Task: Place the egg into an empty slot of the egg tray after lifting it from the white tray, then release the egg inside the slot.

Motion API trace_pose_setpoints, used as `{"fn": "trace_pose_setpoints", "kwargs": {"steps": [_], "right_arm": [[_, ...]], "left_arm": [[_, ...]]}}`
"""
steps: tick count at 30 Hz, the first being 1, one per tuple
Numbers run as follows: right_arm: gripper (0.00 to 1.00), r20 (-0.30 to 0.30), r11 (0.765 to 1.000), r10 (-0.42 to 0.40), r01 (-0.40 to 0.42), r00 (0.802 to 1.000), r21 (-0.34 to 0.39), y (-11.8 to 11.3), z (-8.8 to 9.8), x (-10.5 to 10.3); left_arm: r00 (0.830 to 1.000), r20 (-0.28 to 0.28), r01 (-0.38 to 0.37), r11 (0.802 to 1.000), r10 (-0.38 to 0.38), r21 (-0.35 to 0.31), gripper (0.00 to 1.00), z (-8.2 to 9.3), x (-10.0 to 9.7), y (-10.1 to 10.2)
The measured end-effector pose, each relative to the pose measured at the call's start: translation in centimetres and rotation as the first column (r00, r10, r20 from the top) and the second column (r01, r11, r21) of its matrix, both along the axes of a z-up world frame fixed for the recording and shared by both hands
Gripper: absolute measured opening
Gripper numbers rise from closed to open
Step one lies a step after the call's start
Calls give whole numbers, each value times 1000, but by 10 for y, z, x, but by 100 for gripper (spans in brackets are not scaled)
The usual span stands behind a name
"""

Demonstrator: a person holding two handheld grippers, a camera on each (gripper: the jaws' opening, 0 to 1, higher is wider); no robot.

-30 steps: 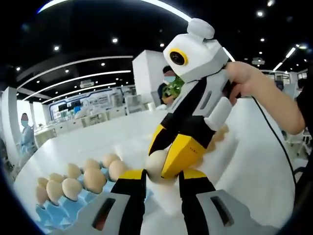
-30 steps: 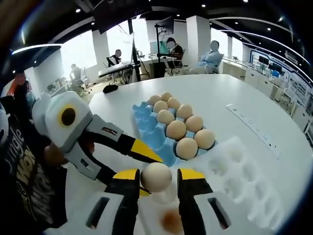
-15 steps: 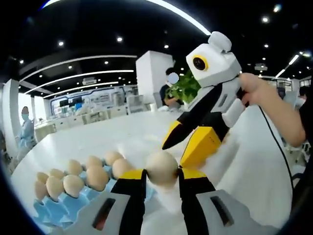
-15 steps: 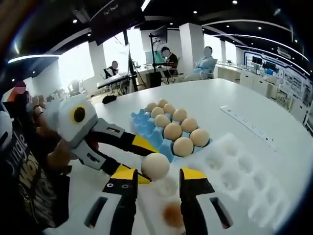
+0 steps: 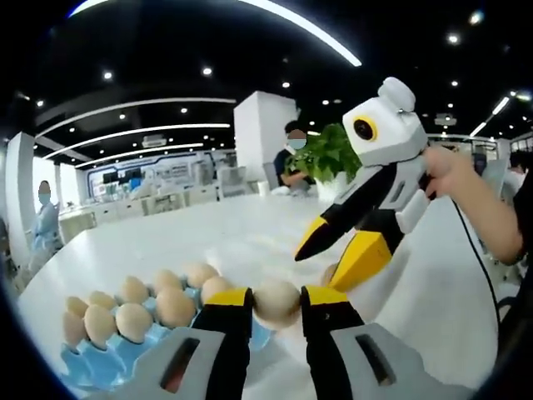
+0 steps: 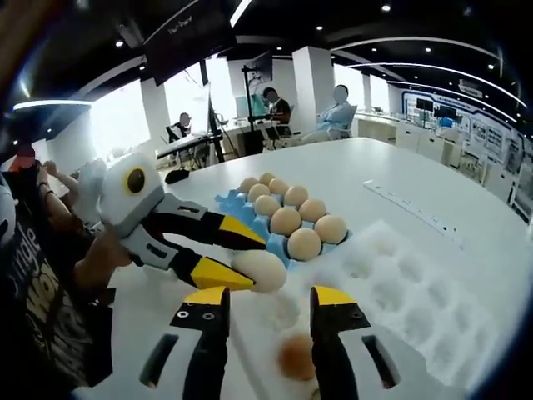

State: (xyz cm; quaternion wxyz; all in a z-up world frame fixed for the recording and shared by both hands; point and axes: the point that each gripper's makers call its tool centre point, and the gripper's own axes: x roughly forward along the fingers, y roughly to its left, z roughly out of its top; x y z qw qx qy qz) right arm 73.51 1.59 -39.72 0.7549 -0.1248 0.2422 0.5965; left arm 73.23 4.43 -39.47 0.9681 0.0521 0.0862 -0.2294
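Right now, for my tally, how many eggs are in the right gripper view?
12: ten in the blue egg tray, one held egg in the left hand-held gripper, one loose egg on the white tray. Others may be hidden.

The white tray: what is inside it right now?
One brown egg sits in the white tray, between the right gripper's fingers. The other pockets in view look empty; the near end is covered.

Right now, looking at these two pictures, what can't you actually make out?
- Left gripper view: the blue egg tray is cut off by the picture's edge, and the left gripper with its egg hides the near slots.
- Right gripper view: the white tray blurs toward the edge; its far wells cannot be counted.
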Motion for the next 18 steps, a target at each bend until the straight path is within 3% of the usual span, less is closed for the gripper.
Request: {"fn": "trace_pose_setpoints", "kwargs": {"steps": [18], "right_arm": [[40, 22, 999, 41, -40, 999, -21, 7, 0, -1]], "left_arm": [[1000, -12, 2, 1000, -2, -5, 23, -1, 1, 3]]}}
